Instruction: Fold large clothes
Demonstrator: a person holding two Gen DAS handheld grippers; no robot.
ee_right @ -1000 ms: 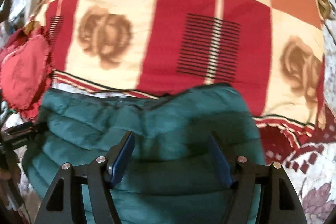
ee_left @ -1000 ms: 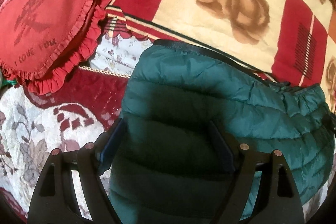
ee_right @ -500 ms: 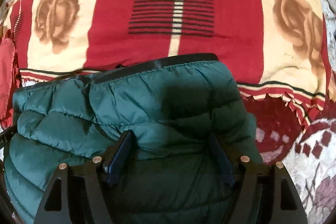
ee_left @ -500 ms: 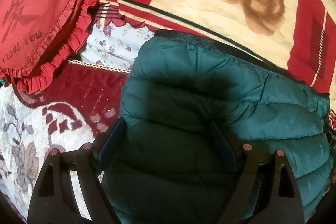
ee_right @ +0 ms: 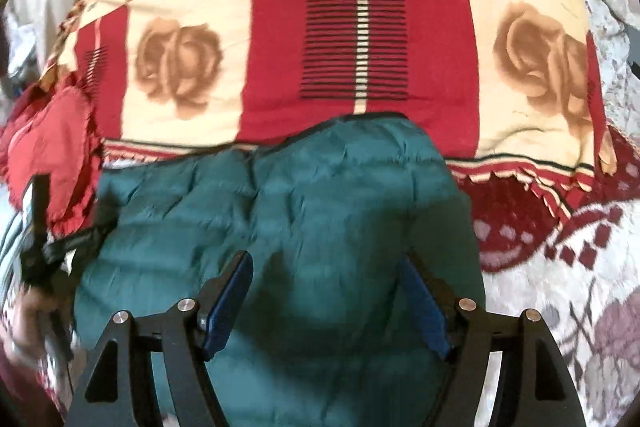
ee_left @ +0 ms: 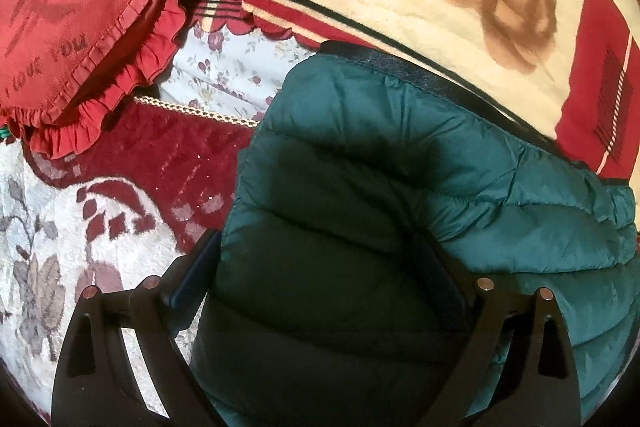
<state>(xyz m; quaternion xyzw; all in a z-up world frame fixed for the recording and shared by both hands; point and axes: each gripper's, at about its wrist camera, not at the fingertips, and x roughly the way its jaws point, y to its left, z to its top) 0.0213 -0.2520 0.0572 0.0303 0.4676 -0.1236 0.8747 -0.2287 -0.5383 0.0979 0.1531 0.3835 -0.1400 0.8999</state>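
A dark green quilted puffer jacket (ee_left: 380, 163) lies folded on the bed; it also shows in the right wrist view (ee_right: 288, 203). Its black-trimmed edge lies against the rose blanket. My left gripper (ee_left: 320, 267) is open, jaws wide apart over the jacket's left end, its left finger at the jacket's edge. My right gripper (ee_right: 324, 287) is open, jaws wide apart above the jacket's right part. The left gripper also shows at the left edge of the right wrist view (ee_right: 40, 251), by the jacket's left end.
A red, cream and orange rose-patterned blanket (ee_right: 360, 47) lies behind the jacket. A red heart-shaped frilled cushion (ee_left: 80, 7) sits at the left. The bedspread (ee_left: 80, 227) is white and dark red with a floral pattern.
The right wrist view has pulled back and up, showing more blanket beyond the jacket. The left gripper has shifted slightly over the jacket's left end. Both grippers stay open.
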